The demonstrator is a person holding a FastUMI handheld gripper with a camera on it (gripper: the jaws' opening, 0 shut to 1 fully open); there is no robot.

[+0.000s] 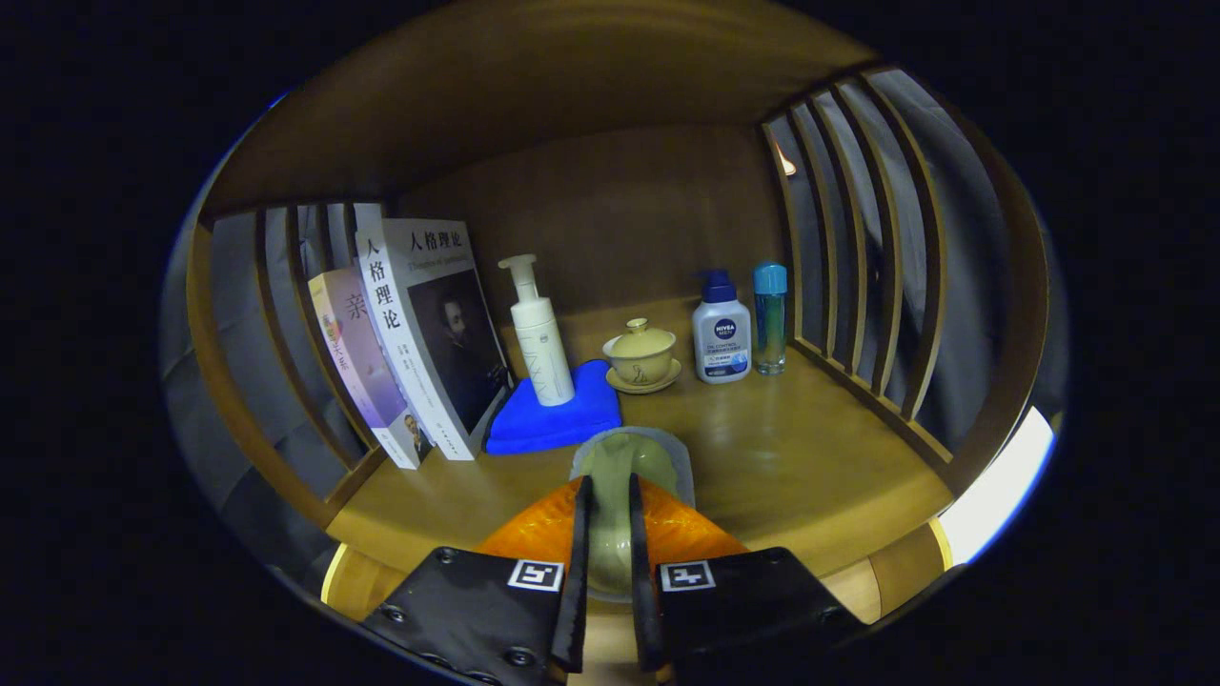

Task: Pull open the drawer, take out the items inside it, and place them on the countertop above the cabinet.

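Evidently the tool [606, 514] is clenched on a pale ceramic cup [624, 462], gripping its thin wall over the bench [810, 457], just short of the blue cloth [553, 419] at 11 o'clock. Glazed, light, brittle: it likely slips easily.

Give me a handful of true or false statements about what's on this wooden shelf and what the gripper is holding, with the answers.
1. The gripper is shut on a pale cup. True.
2. The white pump bottle stands on a blue cloth. True.
3. The books lie flat in a stack. False: they stand leaning against the slatted side.
4. The lidded teacup sits on a saucer. True.
5. The blue-capped bottle lies toppled beside the books. False: it stands upright by the opposite slats.
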